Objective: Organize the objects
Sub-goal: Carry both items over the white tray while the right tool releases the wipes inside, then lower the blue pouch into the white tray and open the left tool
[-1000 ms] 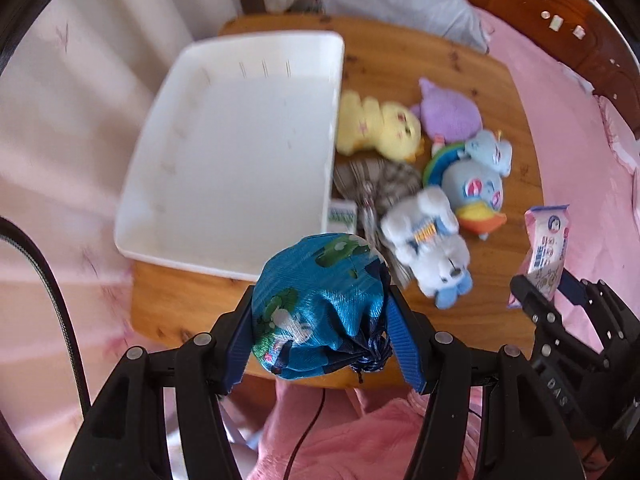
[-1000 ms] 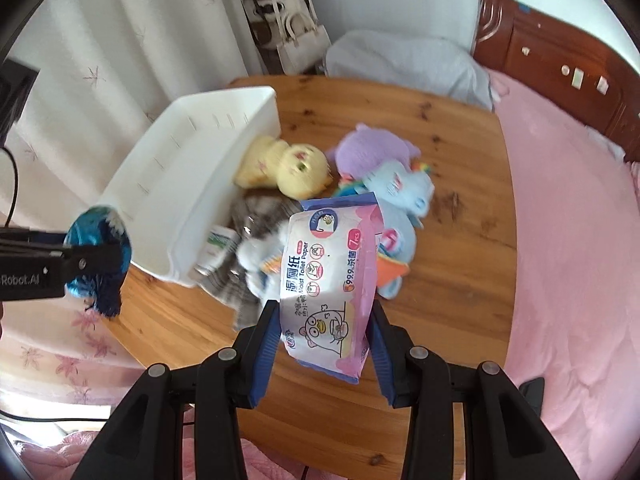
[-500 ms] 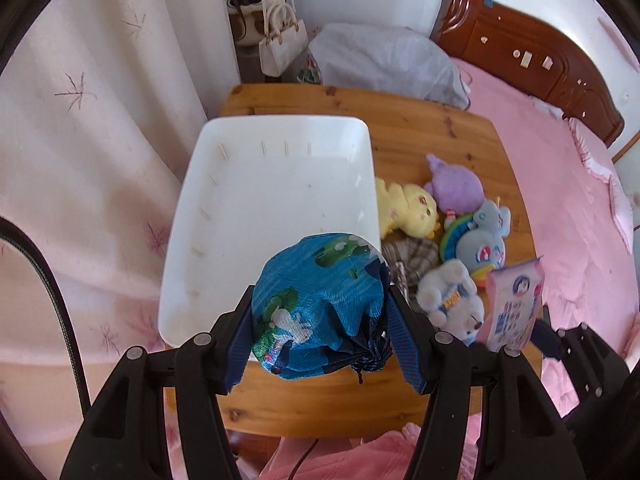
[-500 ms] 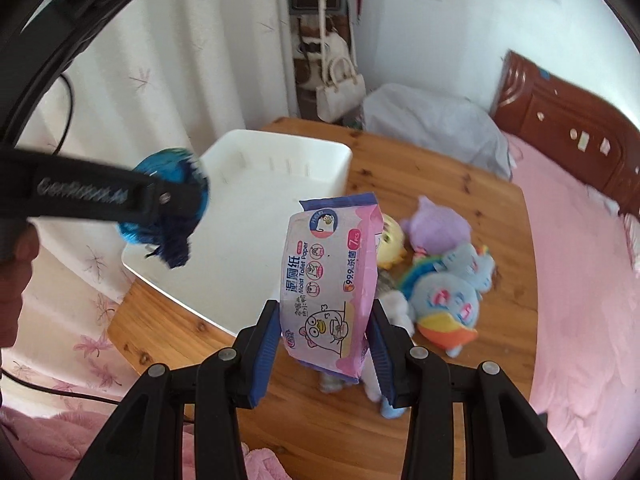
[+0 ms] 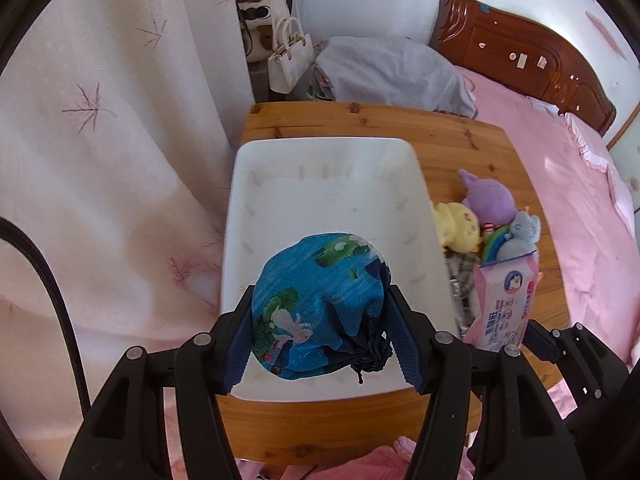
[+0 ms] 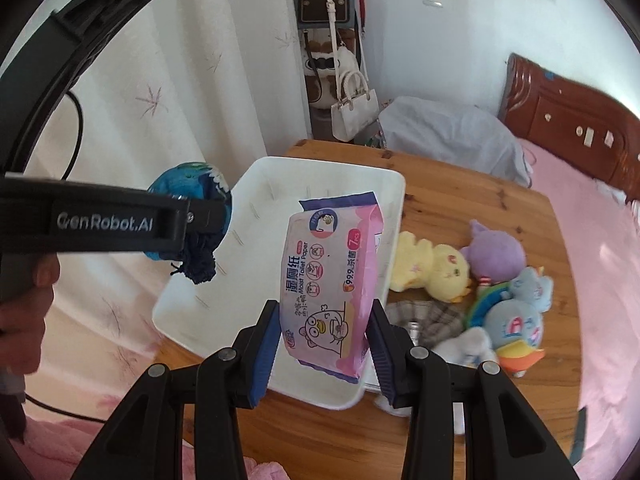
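Left wrist view has its lower part filled by the left gripper (image 5: 320, 332), whose jaws are clamped on a blue drawstring pouch (image 5: 318, 304) held over the near end of a white bin (image 5: 328, 184). The pouch hides the bin floor beneath it, and its dark cord dangles below. At the right edge the right gripper (image 6: 324, 344) is only partly seen; in its own view its jaws pinch a pink pack of wet wipes (image 6: 332, 276) upright over the bin's near right corner, covering that part of the rim.

The bin sits on the left half of a wooden table (image 5: 460, 144), its long side along the table's left edge. Beside the bin's right wall lie a yellow plush (image 6: 436, 268), a purple plush (image 6: 496, 252) and a blue plush with a rainbow (image 6: 516, 312), bunched together. A grey checked cloth (image 6: 424, 316) and a white plush (image 6: 464, 348) lie nearer, half hidden behind the right gripper's finger; what else lies under them cannot be made out.

A pale curtain (image 5: 100, 140) hangs left of the table, a white handbag (image 6: 354, 112) hangs beyond the far edge, and a pink bed (image 5: 580, 208) with a dark wooden headboard (image 5: 520, 52) stands to the right. A hand (image 6: 24, 320) is cut off at the left edge.
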